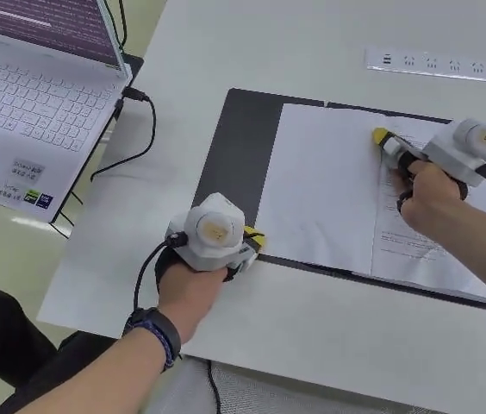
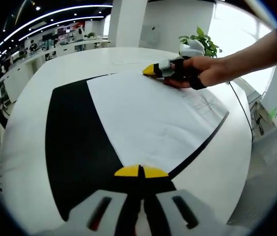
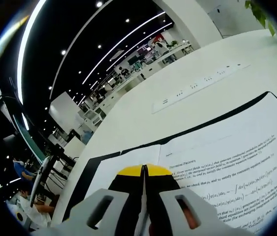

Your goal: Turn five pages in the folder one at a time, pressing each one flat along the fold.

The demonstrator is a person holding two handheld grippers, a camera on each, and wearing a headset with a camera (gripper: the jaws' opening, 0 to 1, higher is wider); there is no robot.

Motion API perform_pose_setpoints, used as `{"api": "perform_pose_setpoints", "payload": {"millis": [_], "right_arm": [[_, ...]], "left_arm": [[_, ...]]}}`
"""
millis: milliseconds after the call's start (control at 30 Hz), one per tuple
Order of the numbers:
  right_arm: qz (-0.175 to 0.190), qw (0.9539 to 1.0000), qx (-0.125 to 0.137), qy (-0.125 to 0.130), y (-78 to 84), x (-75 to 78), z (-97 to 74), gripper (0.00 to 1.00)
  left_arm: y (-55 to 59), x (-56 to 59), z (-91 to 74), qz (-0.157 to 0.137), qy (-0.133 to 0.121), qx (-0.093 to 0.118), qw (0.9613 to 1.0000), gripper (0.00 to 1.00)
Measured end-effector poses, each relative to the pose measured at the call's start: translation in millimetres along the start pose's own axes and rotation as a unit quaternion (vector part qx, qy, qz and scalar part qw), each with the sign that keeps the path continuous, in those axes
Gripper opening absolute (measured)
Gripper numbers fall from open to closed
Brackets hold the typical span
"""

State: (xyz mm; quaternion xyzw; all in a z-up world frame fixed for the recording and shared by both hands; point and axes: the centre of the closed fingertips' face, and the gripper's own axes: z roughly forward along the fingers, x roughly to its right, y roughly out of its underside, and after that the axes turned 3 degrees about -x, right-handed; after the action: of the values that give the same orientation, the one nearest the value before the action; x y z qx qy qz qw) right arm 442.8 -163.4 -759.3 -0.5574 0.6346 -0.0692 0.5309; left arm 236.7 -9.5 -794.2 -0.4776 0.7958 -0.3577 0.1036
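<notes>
A black folder (image 1: pixel 234 147) lies open on the white table, with a blank turned page (image 1: pixel 320 185) on its left half and a printed page (image 1: pixel 415 241) on the right. My right gripper (image 1: pixel 379 135) is shut, its yellow tips resting on the paper near the fold at the far end. The right gripper view has those tips (image 3: pixel 143 170) over the fold between blank sheet and printed text (image 3: pixel 227 167). My left gripper (image 1: pixel 254 240) is shut at the folder's near left edge; its tips (image 2: pixel 141 171) sit at the page's corner, with the folder cover (image 2: pixel 74 142) stretching ahead.
A white laptop (image 1: pixel 28 95) stands at the table's far left, with a black cable (image 1: pixel 144 129) running from it toward the folder. A white power strip (image 1: pixel 441 65) lies at the far right. Bare table (image 1: pixel 329 336) lies in front of the folder.
</notes>
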Motion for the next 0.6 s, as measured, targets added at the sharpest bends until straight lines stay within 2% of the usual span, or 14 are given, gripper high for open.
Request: {"api": "perform_pose_setpoints", "payload": {"millis": [233,600], "right_arm": [[0.029,0.9993,0.02,0.009,-11.4,5.3,8.9,0.0],[0.045,0.9981,0.037,0.017,-22.8,21.4,27.3,0.0]], "left_arm": [[0.3,-0.6,1.0,-0.002,0.0,0.0,1.0,0.0],[1.0,-1.1,1.5,-0.004,-0.001,-0.001,1.0,0.0]]}}
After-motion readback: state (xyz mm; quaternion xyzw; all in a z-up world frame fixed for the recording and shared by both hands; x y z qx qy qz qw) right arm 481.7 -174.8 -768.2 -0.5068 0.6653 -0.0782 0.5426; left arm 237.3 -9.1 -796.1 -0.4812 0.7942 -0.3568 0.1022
